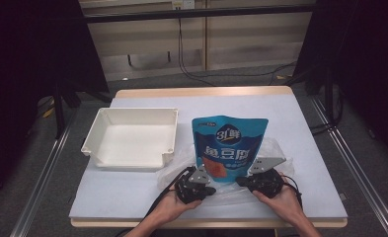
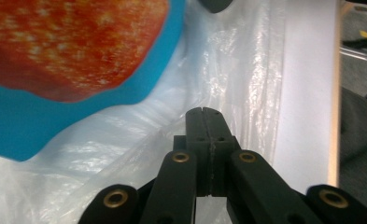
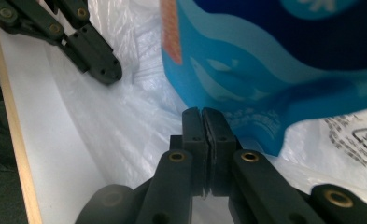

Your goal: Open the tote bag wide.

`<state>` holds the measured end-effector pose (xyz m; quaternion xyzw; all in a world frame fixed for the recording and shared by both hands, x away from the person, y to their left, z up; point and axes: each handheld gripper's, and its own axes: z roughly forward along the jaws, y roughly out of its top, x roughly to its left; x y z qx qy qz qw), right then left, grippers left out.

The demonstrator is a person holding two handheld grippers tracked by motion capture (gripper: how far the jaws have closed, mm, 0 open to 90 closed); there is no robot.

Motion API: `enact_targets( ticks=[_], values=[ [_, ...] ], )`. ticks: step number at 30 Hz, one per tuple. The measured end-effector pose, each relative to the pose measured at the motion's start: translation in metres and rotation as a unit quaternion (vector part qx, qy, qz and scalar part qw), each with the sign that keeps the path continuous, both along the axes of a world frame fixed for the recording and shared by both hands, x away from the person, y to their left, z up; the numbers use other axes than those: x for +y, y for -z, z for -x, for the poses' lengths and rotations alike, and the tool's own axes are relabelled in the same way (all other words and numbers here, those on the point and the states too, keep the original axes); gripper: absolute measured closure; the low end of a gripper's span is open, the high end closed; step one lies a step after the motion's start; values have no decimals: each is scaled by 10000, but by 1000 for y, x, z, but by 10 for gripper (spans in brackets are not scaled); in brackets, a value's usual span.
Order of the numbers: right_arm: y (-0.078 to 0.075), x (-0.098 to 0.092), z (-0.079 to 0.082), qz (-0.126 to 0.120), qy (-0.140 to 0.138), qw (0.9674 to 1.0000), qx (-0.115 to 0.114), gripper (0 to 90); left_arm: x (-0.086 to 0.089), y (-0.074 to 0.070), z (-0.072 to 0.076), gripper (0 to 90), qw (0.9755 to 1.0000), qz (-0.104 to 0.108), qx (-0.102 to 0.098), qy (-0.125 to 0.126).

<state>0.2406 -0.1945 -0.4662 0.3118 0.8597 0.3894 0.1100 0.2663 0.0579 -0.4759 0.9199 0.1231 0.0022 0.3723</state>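
Blue plastic food pouch with white characters and an orange-red picture stands upright near the middle of the white worktop, a little toward the near edge. Its bottom sits on a thin clear plastic bag, which lies crumpled and flat around it and spreads to the left, to the right and toward the person.

Left tool is at the near left corner of the pouch, low over the bag. In the left gripper view its two black jaws are pressed together, and the clear film lies under and around the tips; I cannot tell if a fold of film is pinched between them. The pouch is just beyond these tips.

Right tool is at the near right corner of the pouch. In the right gripper view its jaws are also closed against each other, the tips are just beside the lower edge of the blue pouch, and the film is below them. The left tool shows in the far left of that view.

A shallow white plastic tray rests on the worktop at the left of the pouch, well apart from both tools.
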Motion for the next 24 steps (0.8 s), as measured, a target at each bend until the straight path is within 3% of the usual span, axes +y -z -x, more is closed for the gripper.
enact_targets(
  ticks=[5, 6, 8, 10, 13, 17, 18, 21, 22, 23, 24],
  values=[
    [0, 13, -2, -36, -134, 9999, -74, 884, -2, -1, -2, 900, 9999, -36, 123, 12],
    [1, 15, -4, -1, -155, 9999, -64, 879, -3, -1, -2, 900, 9999, -109, 21, 56],
    [6, 18, -6, 46, -203, 9998, 41, 878, -4, -2, -2, 900, 9999, -133, 79, 72],
    [13, 20, -8, 212, -208, 9994, 153, 885, -4, -1, -4, 900, 9999, -16, 90, 99],
    [14, 19, -9, 74, -217, 9992, 332, 900, -7, 1, -5, 900, 9999, 59, 91, -43],
    [13, 15, 0, 34, -446, 9981, 432, 900, -8, 2, -9, 900, 9998, 127, 113, -106],
    [13, 14, 3, -4, -494, 9977, 471, 900, -8, 2, -11, 900, 9999, 85, 41, -33],
    [13, 12, 9, -17, -572, 9972, 479, 900, -9, 3, -11, 900, 9996, 134, 110, -205],
    [13, 11, 11, 10, -573, 9971, 492, 900, -9, 0, -12, 900, 9998, -77, 67, -180],
    [13, 10, 12, -12, -624, 9967, 512, 900, -11, 3, -10, 900, 9995, 138, 39, -291],
    [13, 10, 14, -29, -636, 9966, 521, 900, -11, 3, -11, 900, 9997, 60, -47, -238]
  ],
)
